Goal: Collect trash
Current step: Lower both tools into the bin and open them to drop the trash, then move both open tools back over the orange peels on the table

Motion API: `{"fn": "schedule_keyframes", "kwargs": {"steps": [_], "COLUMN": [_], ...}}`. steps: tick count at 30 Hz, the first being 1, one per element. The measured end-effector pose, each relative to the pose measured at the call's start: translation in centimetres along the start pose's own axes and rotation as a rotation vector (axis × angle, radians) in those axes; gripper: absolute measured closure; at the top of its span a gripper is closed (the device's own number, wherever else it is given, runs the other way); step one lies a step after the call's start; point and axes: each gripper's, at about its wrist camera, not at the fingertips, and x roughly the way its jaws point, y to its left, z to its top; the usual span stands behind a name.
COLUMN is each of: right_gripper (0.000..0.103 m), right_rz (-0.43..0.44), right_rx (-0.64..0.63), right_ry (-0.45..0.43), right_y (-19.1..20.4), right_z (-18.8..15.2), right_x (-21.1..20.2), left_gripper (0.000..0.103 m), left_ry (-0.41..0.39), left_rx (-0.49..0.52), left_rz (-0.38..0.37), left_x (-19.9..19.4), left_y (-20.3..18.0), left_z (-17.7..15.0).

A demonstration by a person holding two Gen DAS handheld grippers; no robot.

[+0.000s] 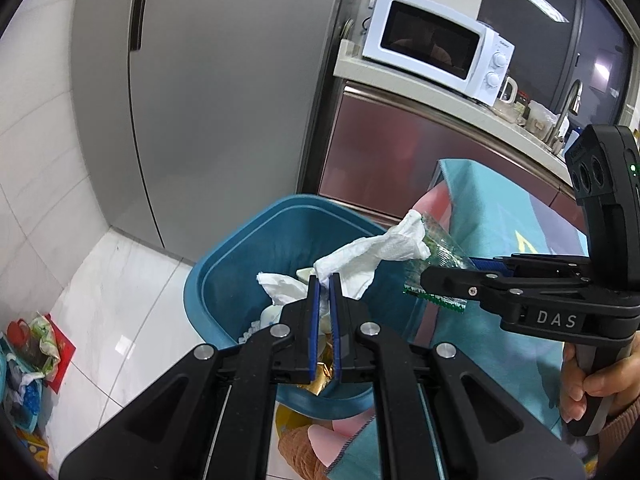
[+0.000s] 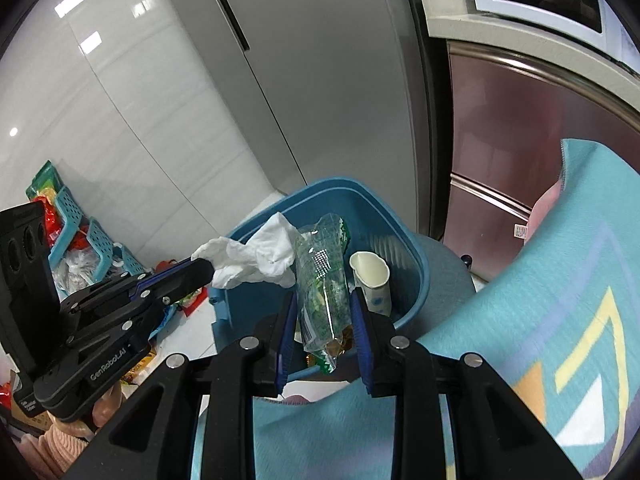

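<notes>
left gripper (image 1: 325, 280) points fwd and a bit down, blue-padded fingers (image 1: 314, 320) nearly together w/ only a thin gap, clamped. right gripper (image 2: 325, 312) comes in from the right side, roughly level, fingers (image 2: 289, 328) set wider apart, pressed on what sits btwn them. right hand (image 1: 592, 384) wraps the handle from below, fingers curled round it, brown sleeve cuff at the wrist.

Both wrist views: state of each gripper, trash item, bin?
Left gripper: shut on white crumpled tissue, over the bin.
Right gripper: shut on clear green-printed plastic wrapper, over the bin.
Blue plastic bin: upright, open, partly filled.
White paper cup: in the bin, rim dented.
White microwave: door closed.
</notes>
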Motion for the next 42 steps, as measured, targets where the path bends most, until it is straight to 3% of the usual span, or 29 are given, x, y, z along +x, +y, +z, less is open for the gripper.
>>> {"fn": "schedule_keyframes", "kwargs": {"steps": [7,14,23,28,35,42], "right_gripper": [0.072,0.058,0.058,0.058,0.056,0.055], "right_rz": [-0.035,-0.045,-0.032,-0.018,-0.017,-0.079], "right_rx": [0.002,0.006,0.034,0.036,0.006,0.032], "right_ry": [0.051,0.047,0.016,-0.018,-0.12,-0.229], "right_y": [-0.2,0.0,-0.8,-1.0,-1.0,-2.5], "right_z": [0.6,1.0,0.6,-0.5,-3.3,-7.1], "right_x": [2.2,2.5,1.4,-0.6,-6.2,-12.4], "left_gripper": [0.097,0.096,0.09,0.079,0.056,0.05], "left_ry": [0.037,0.083,0.07,0.027,-0.043,-0.063], "left_rx": [-0.028,-0.062,-0.058,-0.027,0.051,0.18], "left_rz": [0.005,0.012,0.004,-0.031,-0.129,-0.252], "left_x": [2.2,4.4,4.1,2.1,-1.0,-3.2], "left_y": [0.7,1.2,0.8,-0.2,-4.0,-10.0], "left_z": [-0.4,-1.0,-1.2,-1.2,-1.1,-1.9]}}
